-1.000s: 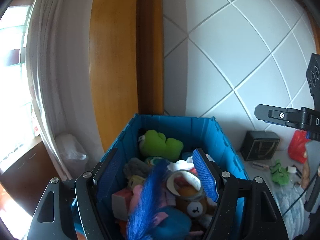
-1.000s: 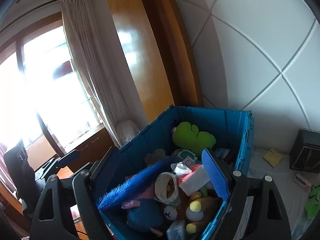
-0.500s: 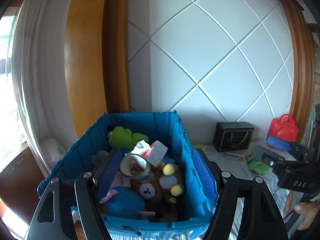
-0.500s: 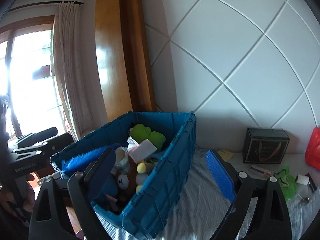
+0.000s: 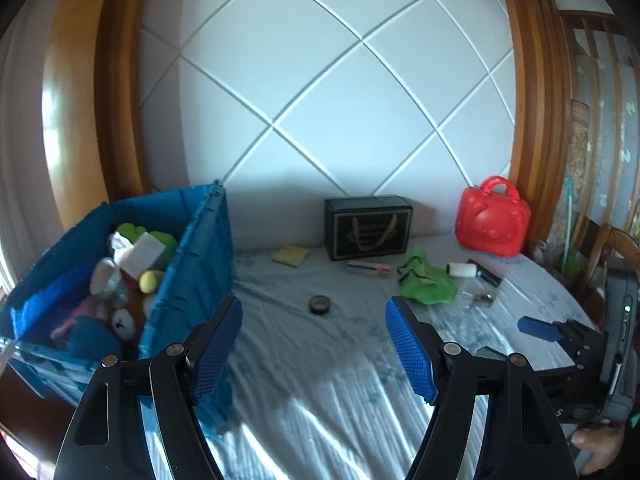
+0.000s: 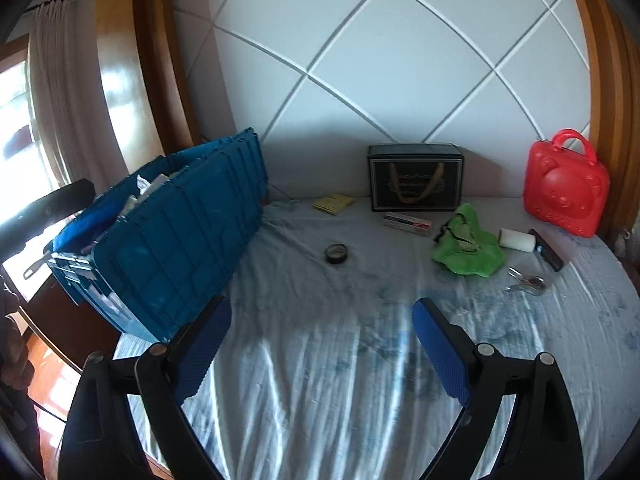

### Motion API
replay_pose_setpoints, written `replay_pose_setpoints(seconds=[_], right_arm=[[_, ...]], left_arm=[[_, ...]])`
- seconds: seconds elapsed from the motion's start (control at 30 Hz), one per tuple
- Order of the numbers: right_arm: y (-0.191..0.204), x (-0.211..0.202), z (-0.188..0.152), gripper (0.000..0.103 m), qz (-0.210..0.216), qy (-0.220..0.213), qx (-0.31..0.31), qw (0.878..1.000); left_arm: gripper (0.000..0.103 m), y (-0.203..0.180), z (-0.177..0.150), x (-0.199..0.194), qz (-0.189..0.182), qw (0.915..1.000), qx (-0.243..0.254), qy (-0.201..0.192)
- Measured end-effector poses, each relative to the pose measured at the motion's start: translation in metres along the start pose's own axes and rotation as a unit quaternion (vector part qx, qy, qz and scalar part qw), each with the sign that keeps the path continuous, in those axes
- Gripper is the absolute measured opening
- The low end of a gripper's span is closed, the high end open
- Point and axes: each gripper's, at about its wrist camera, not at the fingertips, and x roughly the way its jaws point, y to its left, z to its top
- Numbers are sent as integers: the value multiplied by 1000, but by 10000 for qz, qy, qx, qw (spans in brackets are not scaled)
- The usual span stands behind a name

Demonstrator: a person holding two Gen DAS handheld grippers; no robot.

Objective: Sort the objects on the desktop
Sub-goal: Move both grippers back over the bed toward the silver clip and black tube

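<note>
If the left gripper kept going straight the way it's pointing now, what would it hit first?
Probably the small black tape roll, which lies ahead between the open left gripper fingers on the cloth-covered table. Since it tilts downward, it might meet the cloth first; depth is unclear.

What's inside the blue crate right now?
The blue crate is nearly full: a green plush, a white box, a roll of tape, a bear plush and a blue brush on top. Anything underneath is hidden.

No lettering is legible; the black box [image 6: 415, 178] bears only blurred gold ornament.
</note>
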Motion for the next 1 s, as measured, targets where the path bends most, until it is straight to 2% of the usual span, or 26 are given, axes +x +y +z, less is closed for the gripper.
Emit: replay_pose_setpoints(seconds=[0.1,0.27,0.37,0.53,0.63,0.83,1.0], right_arm=[[-46,-3,-17,93,-237,231,316,9990],[-102,-5,-26,93,-718,306,658,9948],[-121,-4,-20,93,-1002,335,693,9920],[-132,3,-5,93,-1390,254,575,9883],[-141,10,-1,93,-1474,207,697,9864],[-172,31,9,93,-1520,381,757,9847],[-208,43,19,93,-1564,480,546,9850]], left_arm=[[73,-28,-4,11,-225,9997,121,52],[73,-58,0,31,-538,9979,352,9],[73,-68,4,47,-694,9966,440,50],[73,-81,9,70,-670,9964,525,-16],[73,-92,9,88,-686,9957,623,84],[73,-123,4,121,-764,9932,806,361],[73,-166,4,151,-724,9930,765,529]])
